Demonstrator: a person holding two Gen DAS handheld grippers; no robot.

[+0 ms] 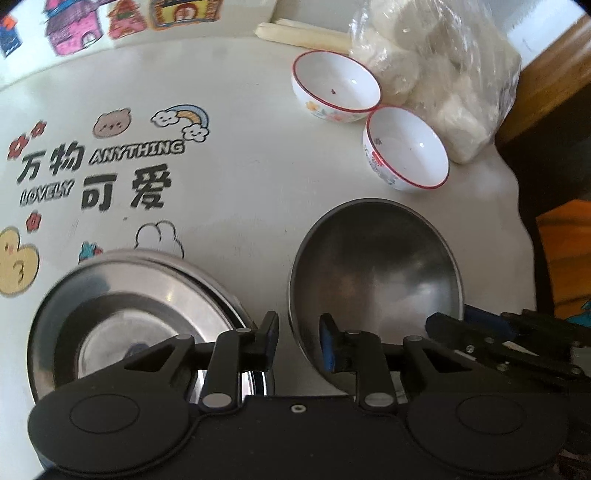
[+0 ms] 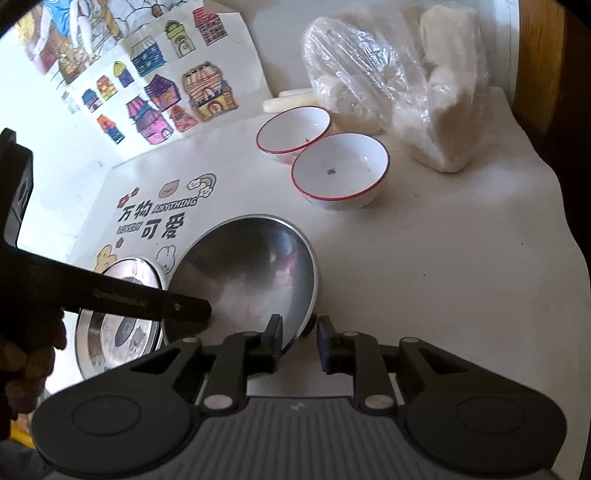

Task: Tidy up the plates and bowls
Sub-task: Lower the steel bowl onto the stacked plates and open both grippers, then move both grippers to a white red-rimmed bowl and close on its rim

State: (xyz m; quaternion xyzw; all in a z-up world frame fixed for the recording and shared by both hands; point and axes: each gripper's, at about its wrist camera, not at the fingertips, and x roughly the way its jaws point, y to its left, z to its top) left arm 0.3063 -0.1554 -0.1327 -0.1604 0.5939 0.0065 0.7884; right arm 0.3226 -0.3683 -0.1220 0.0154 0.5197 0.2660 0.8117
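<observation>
Straddling the empty steel bowl (image 2: 255,273) rim unclamped, both tongs (image 1: 298,341) (image 2: 298,341) gape slightly; two china bowls (image 2: 340,166) sit empty

White sticker-decorated table (image 1: 240,177), it bore two steel plates (image 1: 125,317), a steel bowl (image 1: 373,273), two red-rimmed bowls (image 1: 336,86), bagged white rolls (image 1: 443,74), pale sticks (image 1: 303,35)

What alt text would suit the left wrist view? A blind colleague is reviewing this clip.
The left hand-held gripper, jaws open and empty, hangs over the gap between stacked steel plates and a large steel bowl on a white table with cartoon stickers. Behind them, two red-rimmed white bowls touch beside a plastic bag.
</observation>
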